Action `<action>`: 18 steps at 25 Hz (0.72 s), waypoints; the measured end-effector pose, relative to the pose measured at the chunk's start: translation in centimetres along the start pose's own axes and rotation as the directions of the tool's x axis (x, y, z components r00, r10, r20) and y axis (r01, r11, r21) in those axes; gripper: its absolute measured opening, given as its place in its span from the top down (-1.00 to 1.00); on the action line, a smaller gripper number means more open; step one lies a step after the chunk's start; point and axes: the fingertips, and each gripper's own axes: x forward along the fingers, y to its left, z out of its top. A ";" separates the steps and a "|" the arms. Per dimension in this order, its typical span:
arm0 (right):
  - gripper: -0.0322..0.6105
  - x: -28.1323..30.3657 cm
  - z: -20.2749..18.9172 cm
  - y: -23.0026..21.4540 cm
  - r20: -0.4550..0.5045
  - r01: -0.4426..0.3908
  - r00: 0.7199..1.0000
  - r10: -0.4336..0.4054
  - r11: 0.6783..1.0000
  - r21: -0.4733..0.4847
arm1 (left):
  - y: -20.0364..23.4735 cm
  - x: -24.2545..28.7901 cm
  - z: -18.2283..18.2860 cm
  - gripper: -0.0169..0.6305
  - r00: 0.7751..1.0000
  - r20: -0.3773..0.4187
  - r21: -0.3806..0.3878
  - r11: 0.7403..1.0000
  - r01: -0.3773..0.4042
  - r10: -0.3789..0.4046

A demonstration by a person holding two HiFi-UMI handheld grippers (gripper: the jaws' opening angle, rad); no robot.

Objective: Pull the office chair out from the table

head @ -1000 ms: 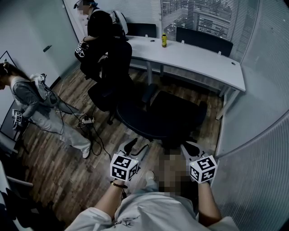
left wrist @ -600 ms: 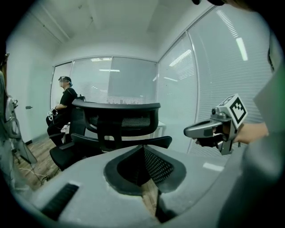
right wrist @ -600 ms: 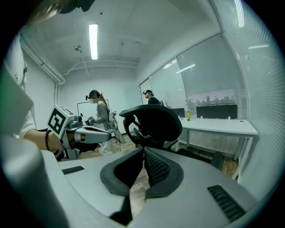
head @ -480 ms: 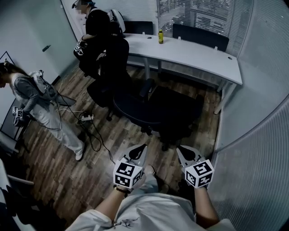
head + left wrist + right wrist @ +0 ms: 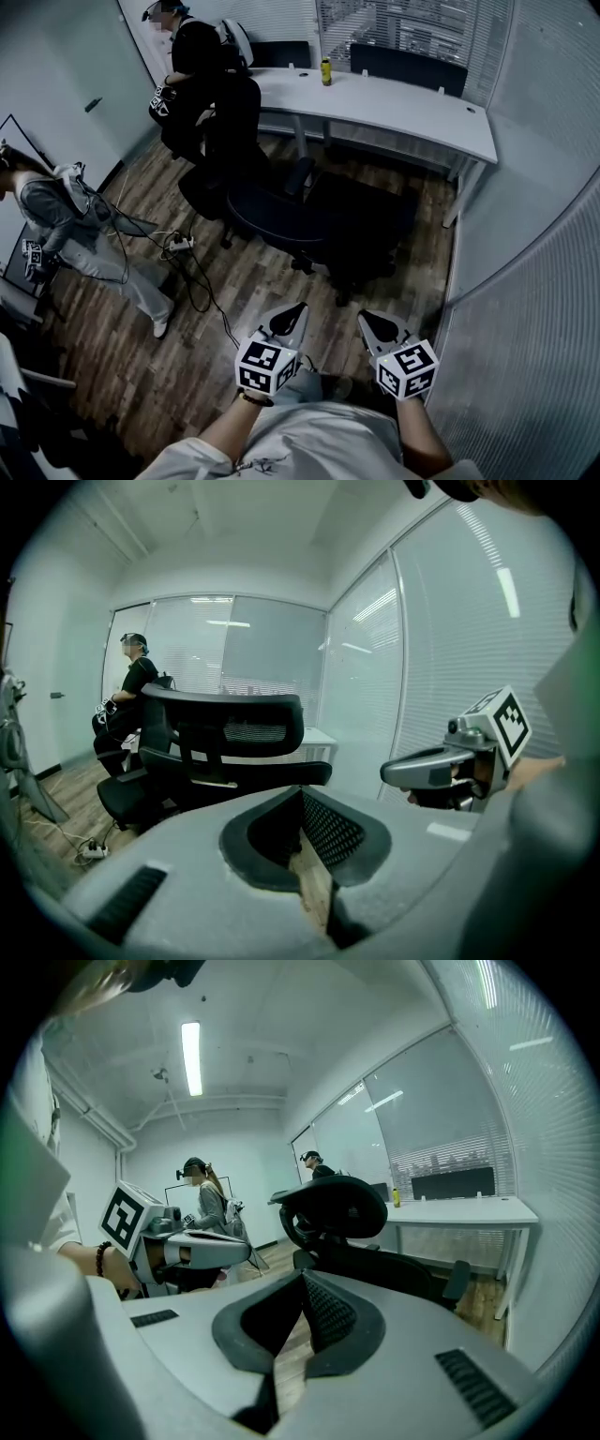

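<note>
Wood-plank floor (image 5: 141,356) fills a small office closed on the right by a ribbed glass partition (image 5: 539,206). A long white bench (image 5: 403,112) runs across the far side, with a yellow bottle (image 5: 325,72) upright toward its far left end. The black office chair (image 5: 361,230) stands out on the floor in front of the bench, apart from its edge, with its backrest turned to the near side and its seat reaching left. Neither tool touches it. Both tools sit low at the near edge, side by side, short of the chair and pointing toward it. The left tool (image 5: 292,317) has its jaws brought together, the meshed pads meeting with nothing between them. The right tool (image 5: 373,323) has just finished closing, and its jaws likewise sit pad to pad, empty. At the far left a person in black (image 5: 202,66) is by the bench's left end, next to a second black chair (image 5: 211,192) just left of the office chair. Farther left a person in grey (image 5: 56,202) bends over the floor. A white power strip (image 5: 178,246) with trailing cables lies between that person and the chairs.
</note>
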 end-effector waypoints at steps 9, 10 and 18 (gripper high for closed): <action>0.88 1.2 1.6 1.2 0.018 0.019 1.000 -0.019 1.000 0.007 | 0.0 -0.2 0.5 0.91 0.999 -0.001 0.000 0.999 0.050 -0.050; 0.88 1.5 1.8 1.4 0.016 0.021 1.000 -0.021 1.000 0.007 | 0.4 -0.3 0.6 0.91 0.999 -0.006 0.004 0.999 0.048 -0.048; 0.88 2.8 1.8 3.3 -0.004 0.030 1.000 -0.030 1.000 -0.005 | 2.4 -1.5 0.2 0.91 0.998 -0.007 0.000 0.998 0.057 -0.057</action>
